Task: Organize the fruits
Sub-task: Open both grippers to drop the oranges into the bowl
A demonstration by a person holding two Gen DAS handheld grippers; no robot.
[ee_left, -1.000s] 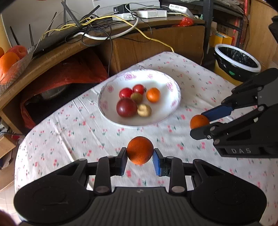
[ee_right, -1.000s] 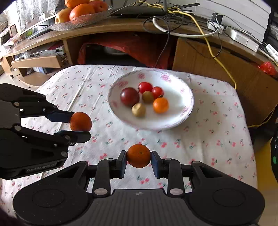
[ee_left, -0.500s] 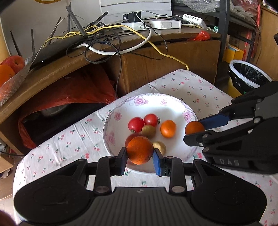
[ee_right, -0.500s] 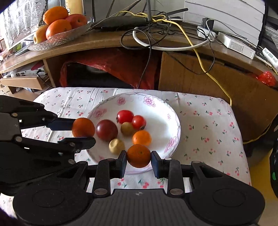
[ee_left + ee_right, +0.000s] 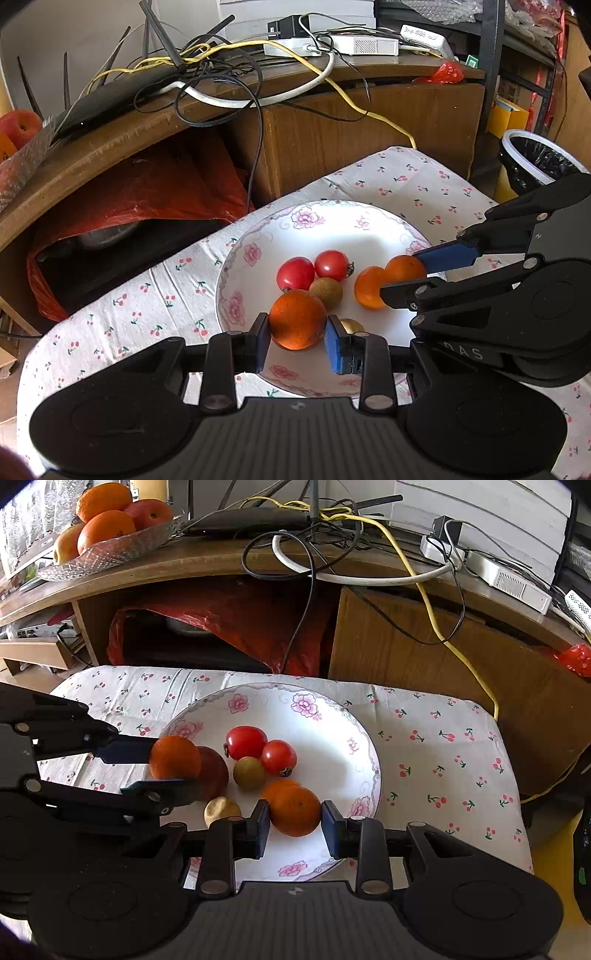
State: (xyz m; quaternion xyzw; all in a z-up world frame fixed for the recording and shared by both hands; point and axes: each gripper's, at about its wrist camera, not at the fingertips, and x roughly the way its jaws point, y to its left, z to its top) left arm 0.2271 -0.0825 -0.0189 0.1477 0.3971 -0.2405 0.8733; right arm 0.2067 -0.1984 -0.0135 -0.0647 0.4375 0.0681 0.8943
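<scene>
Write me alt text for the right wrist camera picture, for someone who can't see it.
The right gripper holds an orange over a flowered white plate of small fruit on a cherry-print tablecloth. At left, the left gripper holds a second orange above the plate's edge; a cable-strewn wooden desk stands behind.

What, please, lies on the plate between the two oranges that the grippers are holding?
In the right wrist view, between the left gripper's orange and the right gripper's orange lie a dark red fruit, a small brownish-green fruit and a pale yellowish one.
</scene>
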